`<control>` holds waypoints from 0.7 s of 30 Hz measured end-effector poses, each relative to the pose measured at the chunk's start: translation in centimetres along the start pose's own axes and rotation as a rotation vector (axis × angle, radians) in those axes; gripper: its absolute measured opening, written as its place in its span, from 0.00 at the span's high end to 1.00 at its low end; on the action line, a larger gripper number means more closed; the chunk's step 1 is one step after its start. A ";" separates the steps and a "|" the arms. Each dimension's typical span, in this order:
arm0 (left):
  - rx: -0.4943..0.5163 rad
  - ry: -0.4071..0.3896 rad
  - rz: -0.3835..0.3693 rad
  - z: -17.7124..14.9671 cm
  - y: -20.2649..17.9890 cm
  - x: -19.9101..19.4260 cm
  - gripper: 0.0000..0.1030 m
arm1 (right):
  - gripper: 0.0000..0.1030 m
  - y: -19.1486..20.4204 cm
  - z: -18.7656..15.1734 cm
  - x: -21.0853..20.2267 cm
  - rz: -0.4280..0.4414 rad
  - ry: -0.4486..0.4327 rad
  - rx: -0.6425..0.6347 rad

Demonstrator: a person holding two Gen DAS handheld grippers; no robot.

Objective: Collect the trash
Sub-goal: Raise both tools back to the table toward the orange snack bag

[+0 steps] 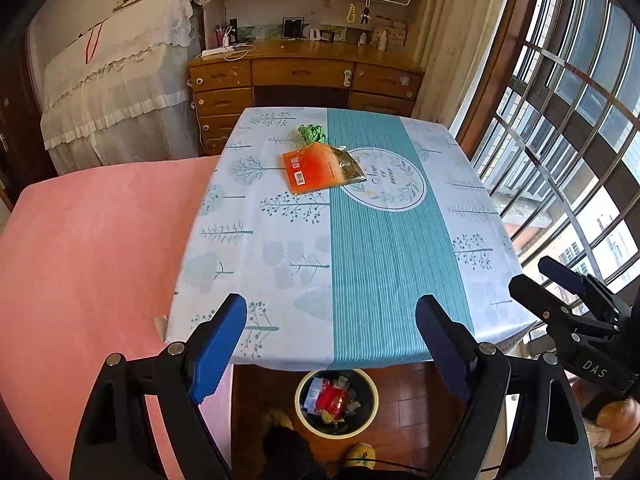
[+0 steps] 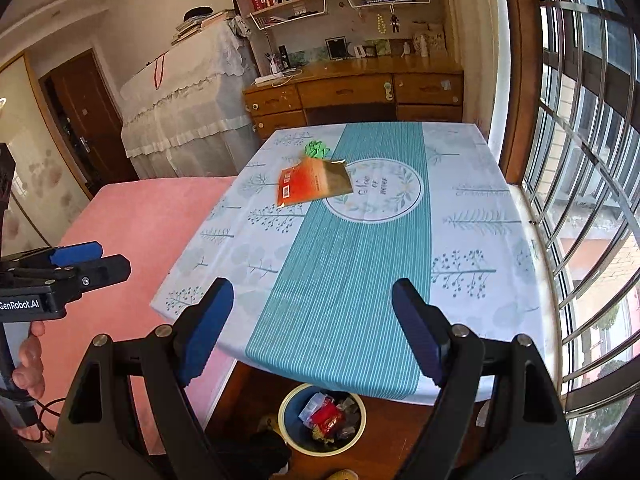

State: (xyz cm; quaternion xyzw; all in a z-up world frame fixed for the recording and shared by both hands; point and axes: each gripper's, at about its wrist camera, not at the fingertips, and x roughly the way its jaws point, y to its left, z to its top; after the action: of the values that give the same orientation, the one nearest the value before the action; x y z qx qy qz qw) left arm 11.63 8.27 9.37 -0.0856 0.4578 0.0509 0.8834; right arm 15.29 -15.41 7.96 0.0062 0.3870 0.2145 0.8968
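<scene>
Fingers of the left gripper (image 1: pixel 332 344) stand wide apart with nothing between them, hovering over the near edge of the table (image 1: pixel 400 264); at the far side of the same view the right gripper (image 1: pixel 560 280) shows side-on, and its own camera shows its blue pads (image 2: pixel 208 324) spread just as wide and empty. Both tools sit back at the near edge — neither touches any trash.

Left of the table lies a pink bed (image 1: pixel 88 264). Moving right, on the far half of the patterned cloth, an orange snack packet (image 1: pixel 316 168) lies flat, its gold-tinted end overlapping the round motto print, and a crumpled green scrap (image 1: pixel 312 133) sits just beyond it, touching or nearly so. Below the table's near edge, on the wooden floor, the trash bin (image 1: pixel 370 420) already holds wrappers.

My judgement: one drop-off looks complete and the next pickup is not yet begun. The next move calls for a long reach across the cloth — the flat packet offers little to pinch, so its raised edge seems the best bite.
</scene>
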 end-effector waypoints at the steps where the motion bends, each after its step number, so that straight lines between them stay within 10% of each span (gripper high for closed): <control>1: 0.005 0.000 0.000 0.9 0.1 0.4 0.15 | 0.23 -0.1 0.6 0.7 -0.010 0.003 0.004; 21: 0.192 0.099 -0.156 27.1 12.6 24.0 0.15 | 0.31 0.5 19.7 30.8 -0.096 0.185 0.219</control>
State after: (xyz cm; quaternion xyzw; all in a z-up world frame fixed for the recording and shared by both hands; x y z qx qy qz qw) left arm 45.00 26.24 3.82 -0.0384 0.4958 -0.0661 0.8651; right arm 47.57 0.10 0.55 0.0656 0.4890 0.1276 0.8604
